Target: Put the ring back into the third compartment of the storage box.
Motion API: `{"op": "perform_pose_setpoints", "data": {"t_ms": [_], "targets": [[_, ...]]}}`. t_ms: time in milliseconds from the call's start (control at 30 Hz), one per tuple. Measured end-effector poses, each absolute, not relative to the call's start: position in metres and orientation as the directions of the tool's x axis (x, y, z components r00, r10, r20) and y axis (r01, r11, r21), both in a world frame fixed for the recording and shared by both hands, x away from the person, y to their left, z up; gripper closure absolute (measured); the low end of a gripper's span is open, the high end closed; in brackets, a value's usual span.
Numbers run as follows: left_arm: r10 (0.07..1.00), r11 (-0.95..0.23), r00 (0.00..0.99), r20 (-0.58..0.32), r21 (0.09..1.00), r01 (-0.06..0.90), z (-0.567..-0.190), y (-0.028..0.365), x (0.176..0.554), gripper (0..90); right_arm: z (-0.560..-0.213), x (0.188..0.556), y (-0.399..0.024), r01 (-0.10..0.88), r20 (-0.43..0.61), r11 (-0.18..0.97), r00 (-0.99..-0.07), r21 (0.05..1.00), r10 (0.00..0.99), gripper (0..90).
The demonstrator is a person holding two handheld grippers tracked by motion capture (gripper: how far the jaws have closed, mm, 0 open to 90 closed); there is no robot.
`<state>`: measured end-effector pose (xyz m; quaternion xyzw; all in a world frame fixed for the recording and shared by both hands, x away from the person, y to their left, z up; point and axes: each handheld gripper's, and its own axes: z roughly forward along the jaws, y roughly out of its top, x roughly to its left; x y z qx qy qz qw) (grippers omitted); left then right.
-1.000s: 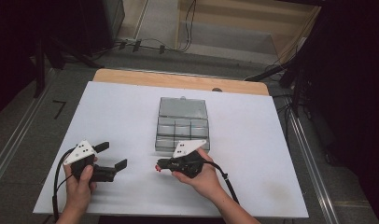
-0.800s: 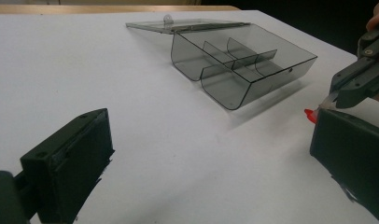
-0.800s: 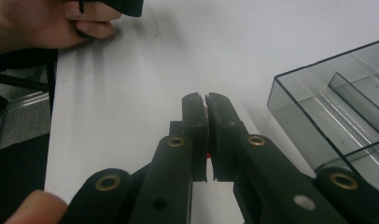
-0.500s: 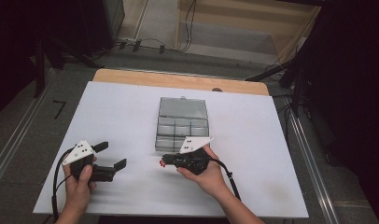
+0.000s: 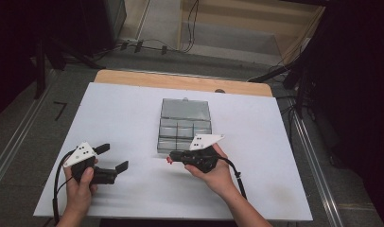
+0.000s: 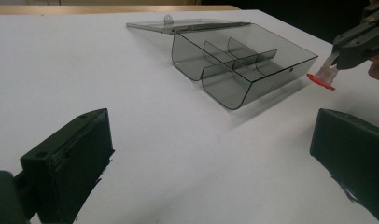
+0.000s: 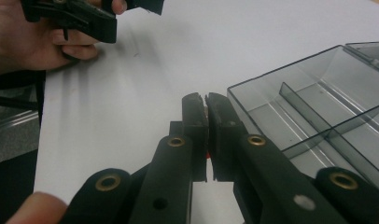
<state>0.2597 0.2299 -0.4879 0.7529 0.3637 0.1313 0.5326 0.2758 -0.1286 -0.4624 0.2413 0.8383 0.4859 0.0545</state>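
Note:
A smoky clear compartment box (image 5: 184,131) lies at mid-table with its lid (image 5: 186,109) folded back flat behind it. My right gripper (image 5: 173,157) hovers just in front of the box's near left corner, shut on a small piece with a red rim and a clear body (image 5: 169,160). The left gripper view shows that piece (image 6: 322,77) hanging from the right gripper's tips (image 6: 339,55) beside the box (image 6: 239,60). In the right gripper view the pads meet (image 7: 207,107) next to the box wall (image 7: 318,116). My left gripper (image 5: 112,157) rests open at the table's near left, nothing between its jaws.
The white tabletop (image 5: 124,113) ends in a wooden strip (image 5: 180,81) at the far side. Cables and dark stands lie on the floor beyond. The box's compartments (image 6: 234,53) look empty. Cables trail from both grippers toward the near edge.
My right gripper has lifted a little and drifted right and away from me, toward the box front, with the small piece still clamped. The left hand has stayed put.

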Motion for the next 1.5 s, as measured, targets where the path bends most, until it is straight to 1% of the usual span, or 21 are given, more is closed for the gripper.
{"op": "perform_pose_setpoints", "data": {"t_ms": [1500], "targets": [[0.684,-0.173,0.704,-0.191,0.895,0.412,-0.489,0.228,0.260,0.0,-0.460,0.293,-0.160,0.378,0.145,0.341,-0.824,0.861,0.547,84.8]]}}
